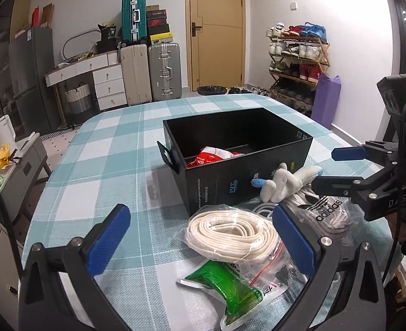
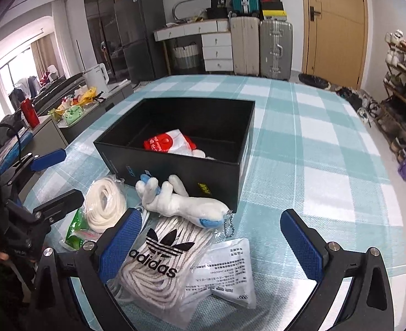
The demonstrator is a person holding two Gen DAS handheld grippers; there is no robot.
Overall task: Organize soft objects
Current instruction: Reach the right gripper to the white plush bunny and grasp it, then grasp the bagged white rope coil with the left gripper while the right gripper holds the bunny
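Both my hand-held grippers [image 1: 200,242] [image 2: 211,245] hang spread and empty; the plush toy [image 2: 180,202] looks light and squashy, best pinched mid-body.

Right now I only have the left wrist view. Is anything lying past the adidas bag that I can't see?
Observer: Yes. A flat white paper packet with printed text lies against the adidas bag, partly tucked under its edge.
Operator: Anything attached to the plush toy?
Observer: A small ball chain hangs from the blue-tipped end of the plush toy and trails onto the tablecloth.
Operator: How full is the box?
Observer: Only a red and white packet lies in the black box. Most of the floor that shows is bare.
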